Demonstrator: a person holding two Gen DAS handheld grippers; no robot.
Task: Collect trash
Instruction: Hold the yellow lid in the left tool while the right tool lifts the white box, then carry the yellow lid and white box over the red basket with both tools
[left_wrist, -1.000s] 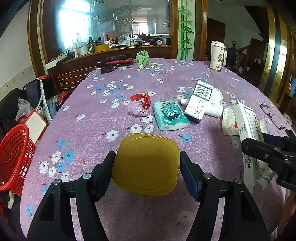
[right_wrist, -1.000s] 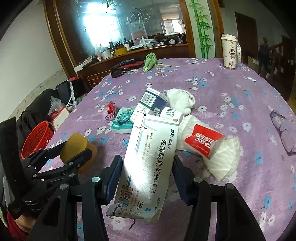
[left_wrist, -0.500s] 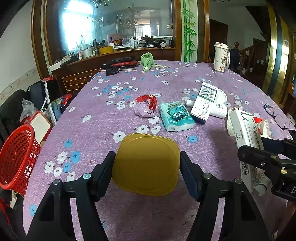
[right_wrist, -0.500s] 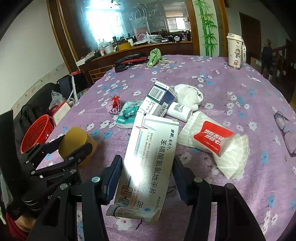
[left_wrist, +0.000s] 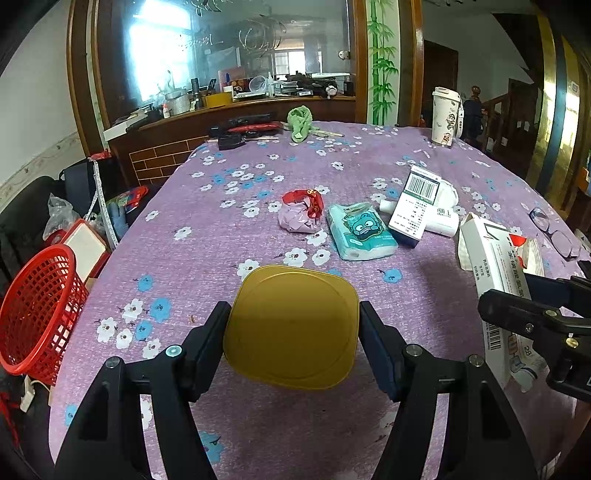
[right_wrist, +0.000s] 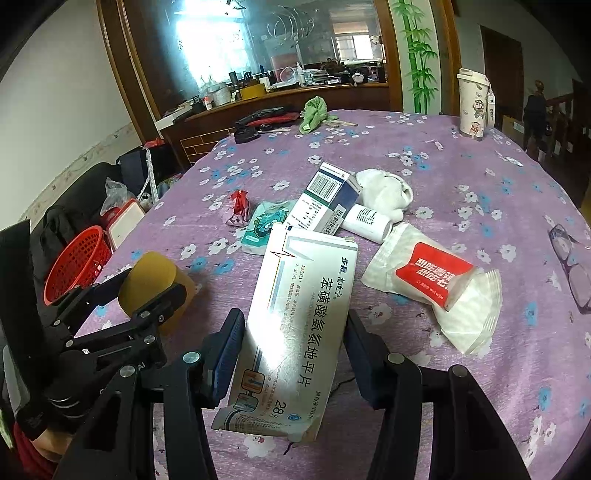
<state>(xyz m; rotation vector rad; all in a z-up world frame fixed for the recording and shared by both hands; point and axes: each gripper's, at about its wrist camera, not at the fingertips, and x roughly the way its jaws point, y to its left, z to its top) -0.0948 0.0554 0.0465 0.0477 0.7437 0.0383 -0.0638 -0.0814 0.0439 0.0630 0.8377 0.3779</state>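
Jaws clamp yellow tub (left_wrist: 291, 326), medicine box (right_wrist: 299, 321)

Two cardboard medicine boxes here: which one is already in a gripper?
The flattened white box, clamped in the right gripper. The blue-and-white barcode box lies free on the table, leaning over a white bottle.

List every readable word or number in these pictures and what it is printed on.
"苯磺酸氨氯地平片": white medicine box.
"28片": same box, near end.
"Wet wipe": red wet-wipe packet; its larger white characters are partly cut off.
Blue-and-white carton: barcode and small print too small to read.
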